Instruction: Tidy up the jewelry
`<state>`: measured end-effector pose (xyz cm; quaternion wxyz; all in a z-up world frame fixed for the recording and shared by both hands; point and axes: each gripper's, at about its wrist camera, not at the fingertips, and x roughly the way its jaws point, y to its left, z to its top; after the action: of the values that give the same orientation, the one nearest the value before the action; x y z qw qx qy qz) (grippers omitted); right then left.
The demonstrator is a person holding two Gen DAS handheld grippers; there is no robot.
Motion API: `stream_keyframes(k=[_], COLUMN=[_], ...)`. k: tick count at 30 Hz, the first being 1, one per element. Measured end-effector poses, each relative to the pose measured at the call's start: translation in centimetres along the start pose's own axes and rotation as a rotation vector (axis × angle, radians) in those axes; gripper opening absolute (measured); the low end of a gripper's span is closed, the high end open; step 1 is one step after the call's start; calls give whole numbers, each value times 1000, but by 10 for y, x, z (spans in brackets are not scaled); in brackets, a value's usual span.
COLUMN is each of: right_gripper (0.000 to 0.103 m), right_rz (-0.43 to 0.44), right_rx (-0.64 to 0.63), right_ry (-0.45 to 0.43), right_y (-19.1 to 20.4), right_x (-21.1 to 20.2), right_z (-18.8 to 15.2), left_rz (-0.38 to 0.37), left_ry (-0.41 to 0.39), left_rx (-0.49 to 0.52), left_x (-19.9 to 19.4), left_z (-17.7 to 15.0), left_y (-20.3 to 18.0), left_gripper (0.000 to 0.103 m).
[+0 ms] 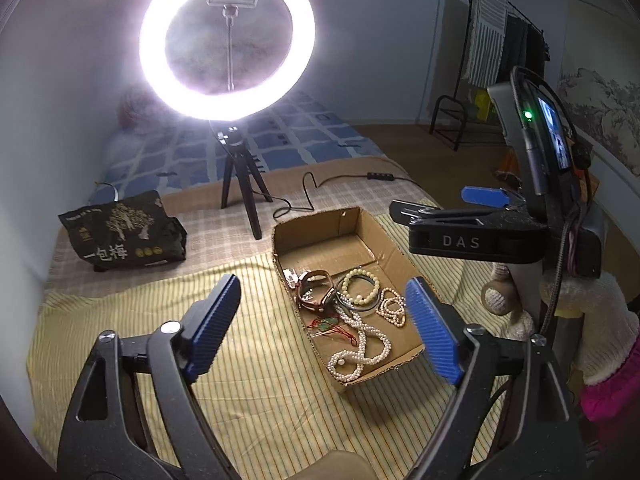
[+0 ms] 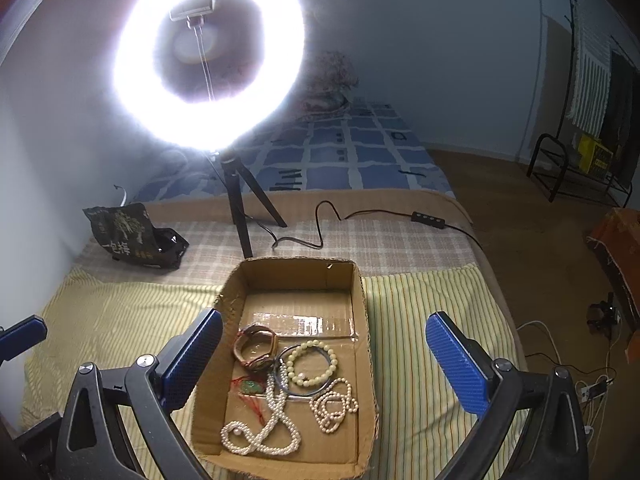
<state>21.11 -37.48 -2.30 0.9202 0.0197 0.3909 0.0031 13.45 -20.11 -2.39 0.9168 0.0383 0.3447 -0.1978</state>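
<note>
An open cardboard box (image 1: pixel 348 228) (image 2: pixel 296 276) lies on a yellow striped cloth (image 1: pixel 160 320). Inside it are a long pearl necklace (image 1: pixel 360 350) (image 2: pixel 264 428), a pale bead bracelet (image 1: pixel 362 286) (image 2: pixel 312 362), a small pearl strand (image 1: pixel 394 306) (image 2: pixel 334 404), a brown strap watch (image 1: pixel 316 288) (image 2: pixel 256 346) and a green pendant on red cord (image 1: pixel 328 324) (image 2: pixel 250 386). My left gripper (image 1: pixel 323 282) hovers above the box's near-left side, open and empty. My right gripper (image 2: pixel 324 316) stands wide open over the box, holding nothing. One of its blue pads (image 1: pixel 484 195) shows in the left wrist view.
A lit ring light (image 1: pixel 228 36) on a black tripod (image 1: pixel 240 196) stands behind the box, its cable and switch (image 2: pixel 428 216) trailing right. A black snack bag (image 1: pixel 128 232) lies at the back left. A cream and pink sleeve (image 1: pixel 600 320) is at the right. The bed edge drops off right.
</note>
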Motion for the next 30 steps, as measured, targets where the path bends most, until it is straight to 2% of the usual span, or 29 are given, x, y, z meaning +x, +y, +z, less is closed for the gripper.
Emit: stream_keyframes(k=[12, 16, 30], right_gripper=[103, 103, 103], right_rz=[-3, -20, -90], right_rx=[11, -2, -1], right_ry=[-46, -60, -100], right_y=[12, 17, 17], right_x=[-42, -53, -88], right_z=[-16, -26, -63], left_rz=[42, 61, 101], left_ry=[-63, -103, -163], left_rx=[0, -22, -16], left_x=[-43, -57, -82], left_z=[-7, -12, -29], left_y=[7, 13, 22], left_gripper=[92, 100, 100])
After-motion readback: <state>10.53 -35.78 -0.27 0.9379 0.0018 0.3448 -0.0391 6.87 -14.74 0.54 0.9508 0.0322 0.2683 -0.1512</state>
